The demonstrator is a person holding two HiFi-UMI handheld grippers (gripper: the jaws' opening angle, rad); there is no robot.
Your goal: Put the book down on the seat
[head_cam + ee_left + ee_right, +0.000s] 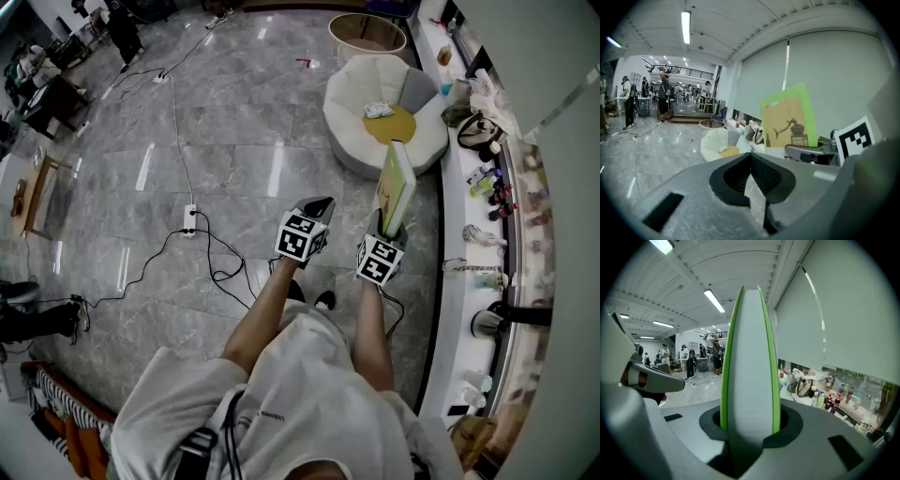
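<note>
In the head view a green-covered book (396, 184) stands upright with my right gripper (385, 228) shut on its lower edge. The right gripper view shows the book (750, 357) edge-on, white pages between green covers, with the gripper (750, 430) clamped on it. A white round seat (361, 89) lies ahead on the floor, with a yellow cushion (391, 126) and a small packet (378, 110) on it. My left gripper (321, 203) hangs shut and holds nothing, left of the book. The left gripper view shows this gripper (751, 159), the book (790, 119) and the seat (714, 140).
A power strip (190, 217) with black cables lies on the grey floor at the left. A long counter (469, 281) on the right holds bags, bottles and a kettle. A round tub (367, 36) stands beyond the seat. People stand far off at the upper left.
</note>
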